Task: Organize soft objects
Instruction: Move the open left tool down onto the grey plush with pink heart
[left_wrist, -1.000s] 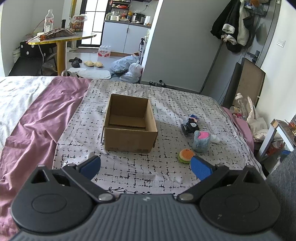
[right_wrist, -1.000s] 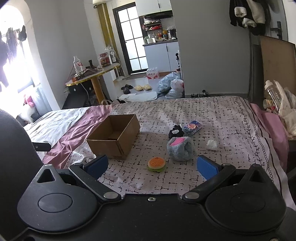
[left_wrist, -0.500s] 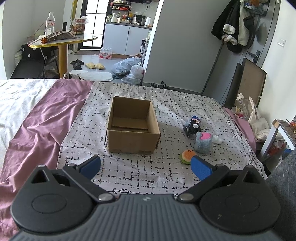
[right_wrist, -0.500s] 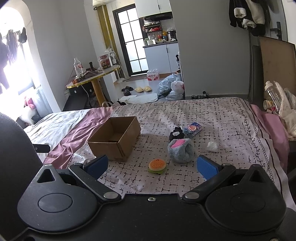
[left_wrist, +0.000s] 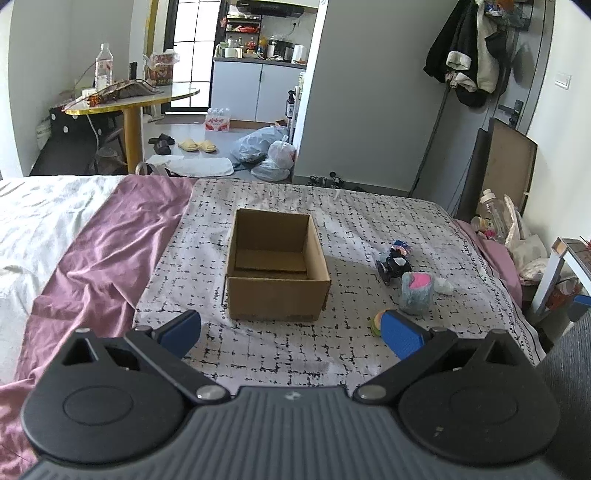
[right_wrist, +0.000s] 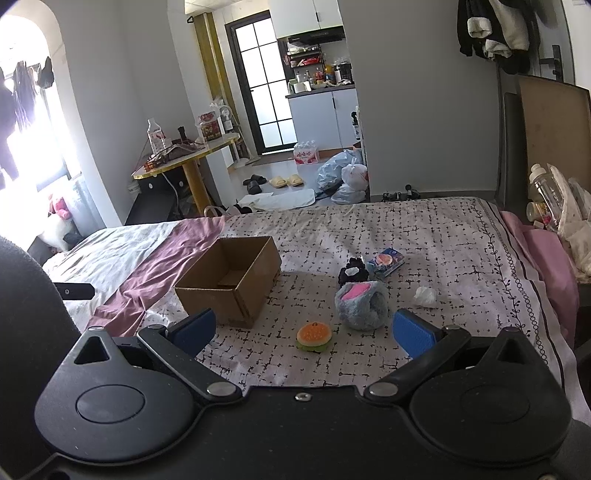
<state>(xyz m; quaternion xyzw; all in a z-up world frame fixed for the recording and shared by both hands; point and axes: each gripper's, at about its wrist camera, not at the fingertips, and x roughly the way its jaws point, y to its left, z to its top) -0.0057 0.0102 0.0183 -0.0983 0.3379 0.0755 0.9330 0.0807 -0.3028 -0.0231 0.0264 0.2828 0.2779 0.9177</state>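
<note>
Wide bed (left_wrist: 369, 229) (right_wrist: 461, 236) spread with a white sheet patterned in broken black grid lines. Along its left side, a crumpled mauve satin cover (left_wrist: 99, 251) (right_wrist: 162, 262), then plain white bedding (left_wrist: 33, 221) (right_wrist: 122, 243). Directly on the patterned sheet: an open brown cardboard box (left_wrist: 276, 266) (right_wrist: 231, 280), upright. To its right, well apart from it, a cluster: small burger-shaped plush toy (right_wrist: 314, 334) (left_wrist: 376, 322), fluffy grey-blue plush with pink patch (right_wrist: 362, 304) (left_wrist: 416, 291), black fuzzy toy (right_wrist: 352, 271) (left_wrist: 393, 264), small colourful packet (right_wrist: 386, 261), crumpled white tissue (right_wrist: 424, 296) (left_wrist: 443, 285).
</note>
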